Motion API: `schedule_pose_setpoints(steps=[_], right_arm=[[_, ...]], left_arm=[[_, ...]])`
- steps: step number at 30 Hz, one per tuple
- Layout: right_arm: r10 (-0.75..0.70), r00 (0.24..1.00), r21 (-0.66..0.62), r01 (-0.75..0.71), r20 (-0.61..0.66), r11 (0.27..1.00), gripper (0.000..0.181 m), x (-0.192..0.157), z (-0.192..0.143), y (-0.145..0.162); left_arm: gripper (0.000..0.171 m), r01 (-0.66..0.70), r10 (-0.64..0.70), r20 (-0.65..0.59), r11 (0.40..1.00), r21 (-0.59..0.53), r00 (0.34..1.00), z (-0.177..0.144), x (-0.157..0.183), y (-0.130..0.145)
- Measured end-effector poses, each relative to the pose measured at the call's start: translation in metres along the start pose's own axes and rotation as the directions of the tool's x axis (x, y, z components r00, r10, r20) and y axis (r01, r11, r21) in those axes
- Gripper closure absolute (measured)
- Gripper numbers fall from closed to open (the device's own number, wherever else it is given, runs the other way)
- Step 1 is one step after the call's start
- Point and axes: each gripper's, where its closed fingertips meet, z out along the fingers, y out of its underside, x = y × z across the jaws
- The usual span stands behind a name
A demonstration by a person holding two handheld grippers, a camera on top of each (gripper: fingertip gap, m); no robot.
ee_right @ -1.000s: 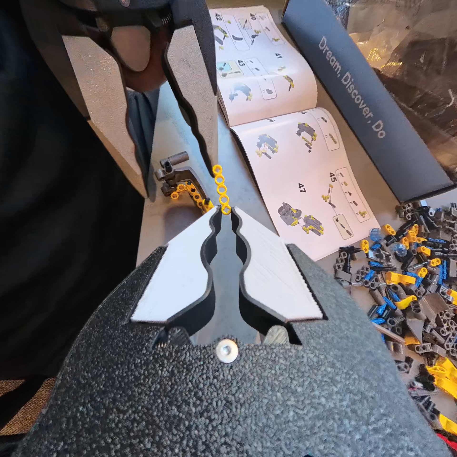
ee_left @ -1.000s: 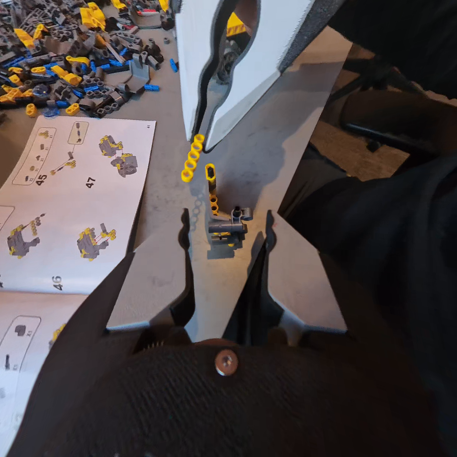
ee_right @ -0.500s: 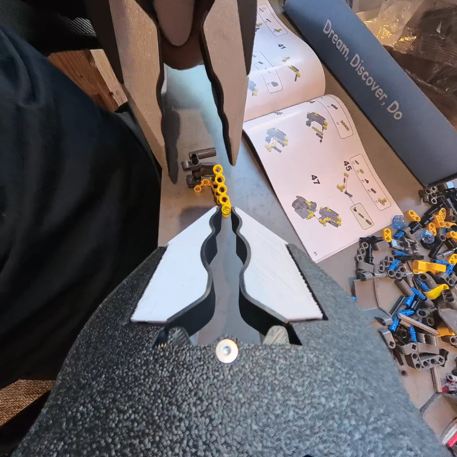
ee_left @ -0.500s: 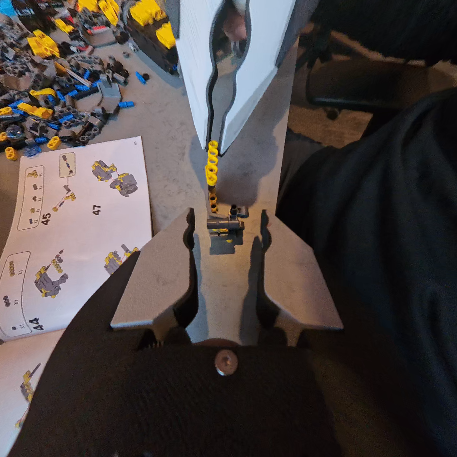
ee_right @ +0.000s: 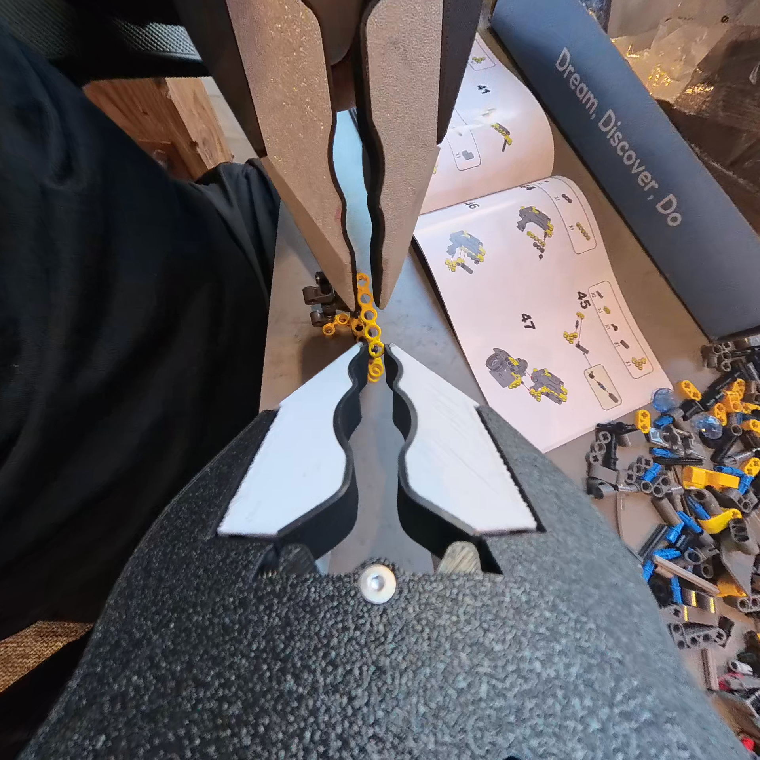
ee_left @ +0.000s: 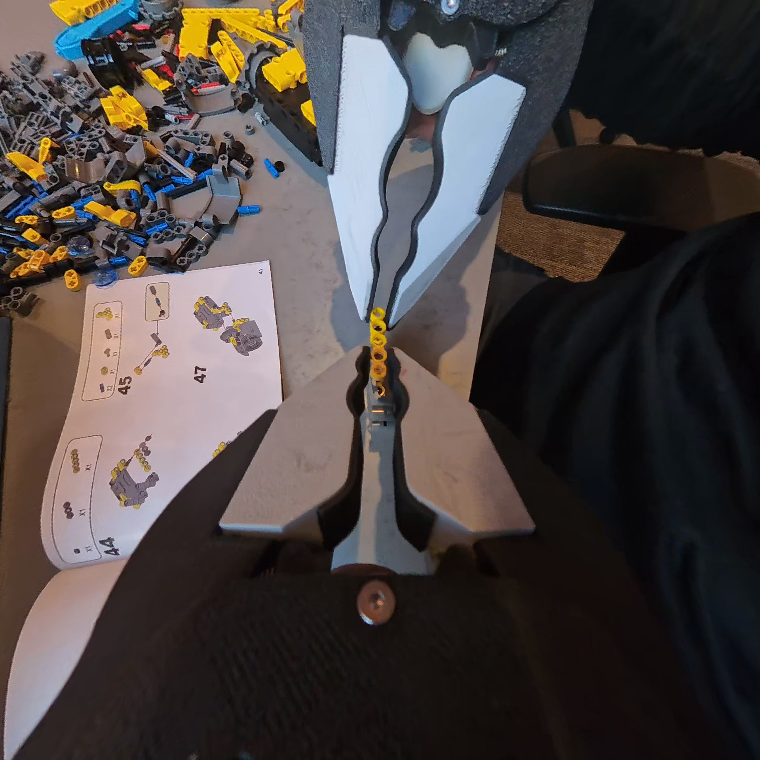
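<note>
At the surface's [ee_left: 304,246] near edge, right gripper [ee_right: 373,349] jaws pinch a yellow holed beam [ee_right: 372,337] endwise, while left gripper [ee_left: 377,362] jaws clamp the small grey assembly [ee_left: 380,411], steadying it so both meet

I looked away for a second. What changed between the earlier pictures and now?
The left gripper, open a second ago, closed around the small grey-and-yellow assembly. The right gripper brought its yellow beam up against it. The right gripper kept its hold on the beam; the instruction booklet stayed put.
</note>
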Motion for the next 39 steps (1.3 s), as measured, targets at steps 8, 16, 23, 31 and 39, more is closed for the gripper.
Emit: schedule_pose_setpoints(steps=[8,16,23,31,39], right_arm=[[0.0,1.0,0.02,0.0,0.011,1.0,0.175,-0.002,0.002,-0.001],[0.0,1.0,0.046,0.0,0.008,0.999,0.175,-0.003,0.002,-0.003],[0.007,1.0,0.057,-0.008,0.015,0.998,0.175,-0.003,0.002,-0.003],[0.034,0.999,0.087,-0.036,0.032,0.996,0.175,-0.004,0.0,-0.005],[0.026,1.0,0.079,-0.026,-0.001,0.997,0.174,0.0,0.001,0.0]], left_arm=[[0.17,-0.001,0.001,-0.013,1.0,-0.006,1.0,0.002,0.001,0.0],[0.165,-0.007,0.006,-0.024,1.0,-0.012,1.0,0.004,0.003,0.001],[0.167,-0.015,0.015,-0.019,1.0,-0.009,1.0,0.006,0.002,0.0],[0.164,-0.043,0.044,0.003,0.999,-0.029,0.999,0.009,0.004,0.002],[0.167,-0.028,0.029,0.011,0.998,-0.048,1.0,0.012,-0.001,0.006]])
